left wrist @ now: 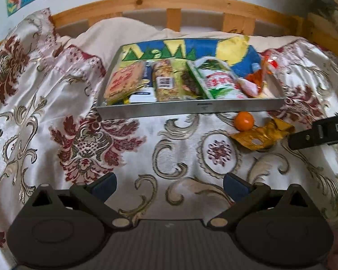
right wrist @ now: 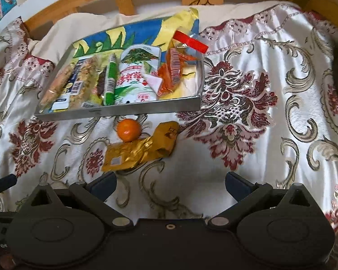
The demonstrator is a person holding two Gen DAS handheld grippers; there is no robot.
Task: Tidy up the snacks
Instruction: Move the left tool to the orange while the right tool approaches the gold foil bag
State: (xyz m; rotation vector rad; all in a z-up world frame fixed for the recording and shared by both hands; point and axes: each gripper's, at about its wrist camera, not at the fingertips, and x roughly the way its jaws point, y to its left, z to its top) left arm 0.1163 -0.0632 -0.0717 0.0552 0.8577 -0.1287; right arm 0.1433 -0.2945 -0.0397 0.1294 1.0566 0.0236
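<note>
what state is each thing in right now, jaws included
left gripper: jaws open, empty
right gripper: jaws open, empty
metal tray: on the bedspread, packed with snack packets
orange: outside the tray, on the bedspread by its front wall
gold packet: crumpled, outside the tray, beside the orange
bedspread: spread under everything

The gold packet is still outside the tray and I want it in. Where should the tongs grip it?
Grip the gold packet at its flat near end, from above and the near side. The far end is crumpled, and the orange sits against the far-left edge.
</note>
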